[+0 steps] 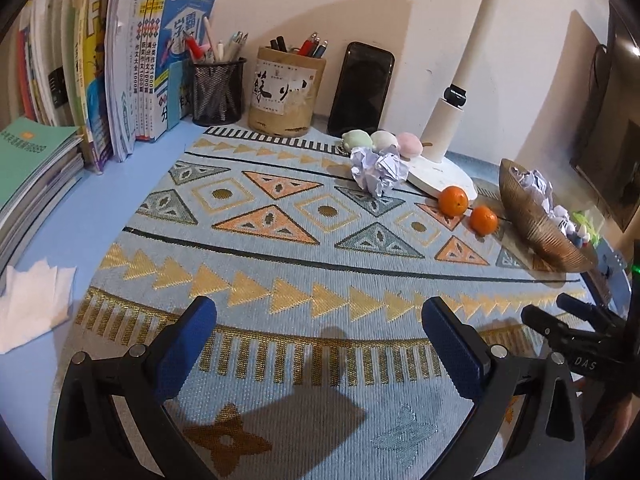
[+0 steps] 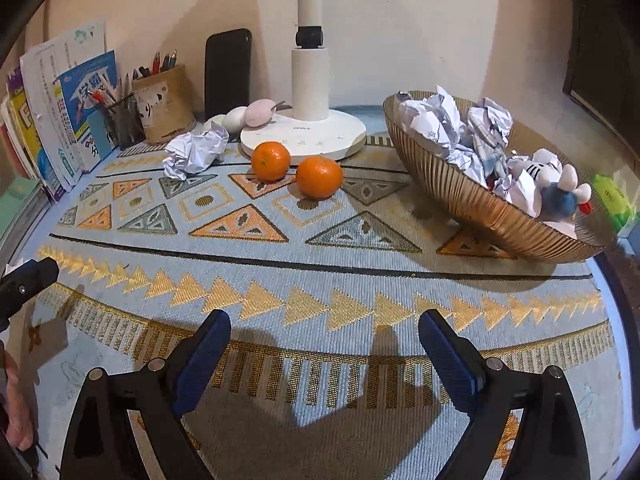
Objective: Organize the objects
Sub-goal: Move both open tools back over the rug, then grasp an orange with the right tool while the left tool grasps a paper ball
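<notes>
Both tools hang low over the patterned mat (image 2: 320,264) on the tabletop, jaws wide apart and empty: the left gripper (image 1: 320,340) and the right gripper (image 2: 324,344).

Going left to right ahead of the right jaws: a loose crumpled paper ball (image 2: 196,150) lies far forward and left, the two oranges (image 2: 296,168) sit just ahead of centre beside the lamp base (image 2: 304,136), and the ribbed gold bowl (image 2: 492,216) stands forward and right, already holding paper balls and a plush toy (image 2: 556,188).

The paper ball probably goes to the bowl next. It should crush easily, so bracket it squarely with the jaws, close gently, and lift clear of the oranges, which could roll if nudged.

Legible writing is scarce: Chinese characters on the book spines (image 1: 146,60) with "1000", brush calligraphy on the pen holder (image 1: 282,92), and "DAS" on the right tool's body (image 1: 585,362).
</notes>
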The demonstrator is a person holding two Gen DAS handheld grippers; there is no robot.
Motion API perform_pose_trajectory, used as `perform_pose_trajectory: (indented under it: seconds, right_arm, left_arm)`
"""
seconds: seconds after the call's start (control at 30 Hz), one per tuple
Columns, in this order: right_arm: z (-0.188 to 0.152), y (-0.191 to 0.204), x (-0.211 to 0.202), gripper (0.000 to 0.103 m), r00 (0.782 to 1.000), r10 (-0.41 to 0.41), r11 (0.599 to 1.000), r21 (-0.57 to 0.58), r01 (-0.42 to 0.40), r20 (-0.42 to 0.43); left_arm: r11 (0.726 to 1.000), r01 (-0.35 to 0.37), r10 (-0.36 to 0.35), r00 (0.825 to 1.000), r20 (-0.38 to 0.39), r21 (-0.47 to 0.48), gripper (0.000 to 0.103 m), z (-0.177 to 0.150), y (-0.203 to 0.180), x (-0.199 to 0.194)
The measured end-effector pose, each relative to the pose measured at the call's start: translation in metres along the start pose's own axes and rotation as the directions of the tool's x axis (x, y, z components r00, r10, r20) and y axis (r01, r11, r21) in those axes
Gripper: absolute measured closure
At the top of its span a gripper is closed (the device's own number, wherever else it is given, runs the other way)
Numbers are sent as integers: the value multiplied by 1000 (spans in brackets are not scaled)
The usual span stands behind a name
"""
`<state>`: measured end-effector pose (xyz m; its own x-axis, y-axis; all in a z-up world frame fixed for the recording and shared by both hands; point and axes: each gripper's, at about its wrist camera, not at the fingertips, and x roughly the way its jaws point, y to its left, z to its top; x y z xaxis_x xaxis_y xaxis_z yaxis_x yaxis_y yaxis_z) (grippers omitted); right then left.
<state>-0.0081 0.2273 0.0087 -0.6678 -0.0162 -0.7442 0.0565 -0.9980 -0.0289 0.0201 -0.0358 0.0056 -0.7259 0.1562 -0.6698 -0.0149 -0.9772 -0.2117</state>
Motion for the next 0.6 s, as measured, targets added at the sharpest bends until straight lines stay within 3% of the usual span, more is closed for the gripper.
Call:
perform_pose_trajectory:
  seconds: [0.47, 0.6]
  right_arm:
    - [0, -5, 2, 9, 1000, -19, 999, 26, 19, -8]
    - [4, -10, 7, 9, 999, 25, 999, 49, -23, -45]
  left_arm:
    - [1000, 6, -6, 1000, -15, -15, 1, -1, 2, 1]
    - [1000, 2, -2, 999, -53, -4, 1, 6, -2, 4]
